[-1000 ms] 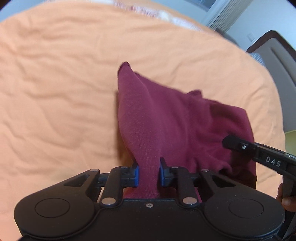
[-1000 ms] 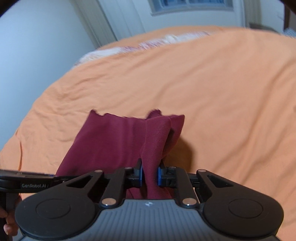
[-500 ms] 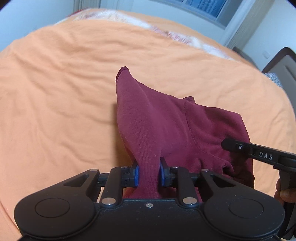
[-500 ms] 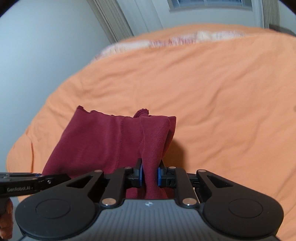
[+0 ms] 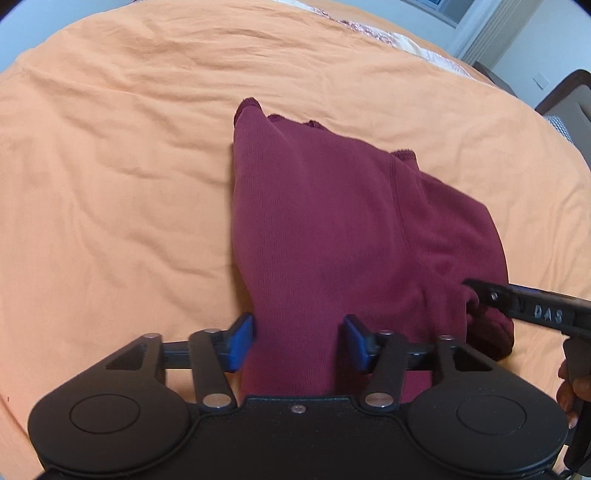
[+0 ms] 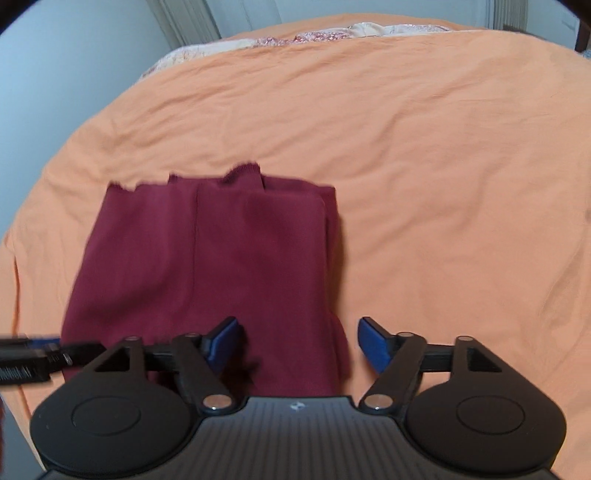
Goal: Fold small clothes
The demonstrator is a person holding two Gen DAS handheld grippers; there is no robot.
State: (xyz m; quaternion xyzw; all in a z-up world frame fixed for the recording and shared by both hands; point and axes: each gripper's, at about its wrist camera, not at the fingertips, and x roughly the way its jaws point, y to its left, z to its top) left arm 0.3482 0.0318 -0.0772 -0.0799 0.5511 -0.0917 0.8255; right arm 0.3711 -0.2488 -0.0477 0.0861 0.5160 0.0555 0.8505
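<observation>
The left gripper (image 5: 298, 341), a black tool with two blue pads, has its jaws apart. The dark red knitted garment (image 5: 332, 229) lies between the two pads, and no pad presses on it; the left pad (image 5: 241, 341) is just beside the edge of the cloth and the right pad (image 5: 355, 341) stands a little away from it. The right gripper (image 6: 297, 345), of the same black build with blue pads, is also spread wide. Its left pad (image 6: 221, 343) is over the near edge of the garment (image 6: 207, 266), while its right pad (image 6: 375, 343) is over the bare sheet, apart from the cloth.

In the left wrist view the tip of the right gripper (image 5: 480, 290) comes in from the right side and touches the near right corner of the garment. A few fingers of the person's hand (image 5: 570, 391) show at the right border. In the right wrist view the tip of the left gripper (image 6: 85, 349) enters from the left, at the near left corner of the cloth.

The garment rests folded on the orange wrinkled bed sheet (image 5: 110, 184), in a roughly rectangular shape with a seam running along it and uneven edges at the far end. Beyond the sheet a pale flowered cover (image 6: 325, 35) is at the far end of the bed, and behind it a light wall with curtains (image 6: 184, 22).
</observation>
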